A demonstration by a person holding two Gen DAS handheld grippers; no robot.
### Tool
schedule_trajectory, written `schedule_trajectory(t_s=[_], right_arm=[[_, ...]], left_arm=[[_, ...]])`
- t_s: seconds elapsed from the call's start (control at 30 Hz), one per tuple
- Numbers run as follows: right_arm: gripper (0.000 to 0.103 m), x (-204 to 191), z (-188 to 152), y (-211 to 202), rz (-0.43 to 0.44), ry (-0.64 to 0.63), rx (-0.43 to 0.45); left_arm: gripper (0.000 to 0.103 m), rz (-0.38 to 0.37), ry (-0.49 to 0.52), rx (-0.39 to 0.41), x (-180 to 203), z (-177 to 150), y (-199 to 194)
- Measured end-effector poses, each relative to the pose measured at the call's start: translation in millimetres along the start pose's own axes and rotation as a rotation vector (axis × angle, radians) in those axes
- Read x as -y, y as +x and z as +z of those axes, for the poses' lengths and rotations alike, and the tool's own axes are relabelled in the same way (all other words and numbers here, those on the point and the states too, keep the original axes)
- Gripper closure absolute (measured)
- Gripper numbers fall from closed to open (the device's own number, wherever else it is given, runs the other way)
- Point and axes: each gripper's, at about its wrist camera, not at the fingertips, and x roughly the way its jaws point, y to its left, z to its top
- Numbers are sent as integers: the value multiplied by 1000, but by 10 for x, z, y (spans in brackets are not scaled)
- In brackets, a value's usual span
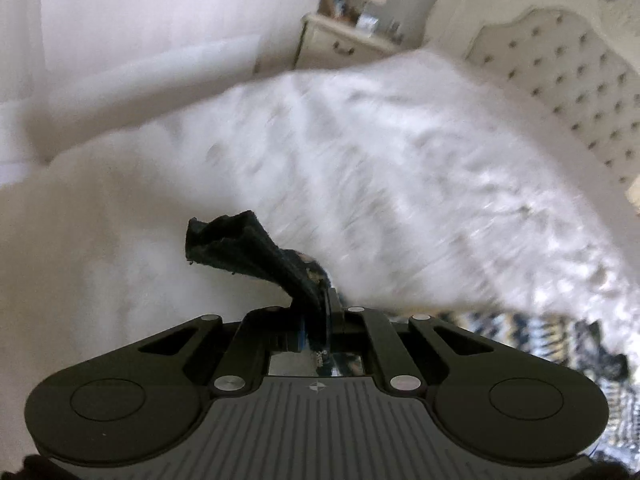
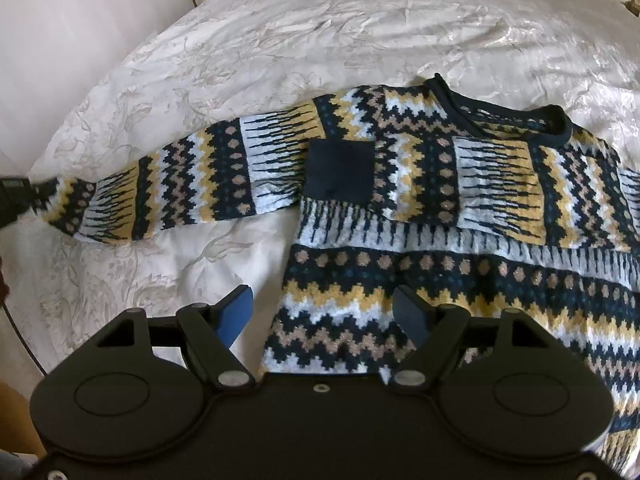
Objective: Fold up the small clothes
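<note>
A patterned knit sweater point(image 2: 440, 240) in navy, yellow, tan and pale blue lies flat on the white bedspread point(image 2: 320, 20). Its right sleeve is folded across the chest, ending in a navy cuff point(image 2: 340, 172). Its left sleeve point(image 2: 192, 184) stretches out to the left. My left gripper point(image 1: 316, 320) is shut on that sleeve's navy cuff point(image 1: 240, 244), which sticks up between the fingers; this gripper also shows at the right wrist view's left edge point(image 2: 16, 196). My right gripper point(image 2: 324, 316) is open and empty, just above the sweater's lower left hem.
The left wrist view is blurred by motion. It shows the bedspread point(image 1: 400, 160), a tufted headboard point(image 1: 568, 92), a cream nightstand point(image 1: 344, 44) with a lamp, and a strip of the sweater point(image 1: 520, 332) at lower right.
</note>
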Motion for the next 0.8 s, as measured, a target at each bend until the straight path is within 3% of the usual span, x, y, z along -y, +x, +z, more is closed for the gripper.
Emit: schedule_trajectory(t_s=[0.2,0.4,0.67,0.8], right_arm=[[24,326,-131,-100,32,30,20],[24,903,-291,-265,72,64,36],[24,1919,-473,-564,78,117,64],[24,2351,-527,-701,70,141,74]], left_arm=[[95,-83,73,81,631,177,-308],[95,-167,148,136,1612,140,-582],[95,-294,257,156,3070,-287,-677],[95,-363,294,108,3739,-643,-498]])
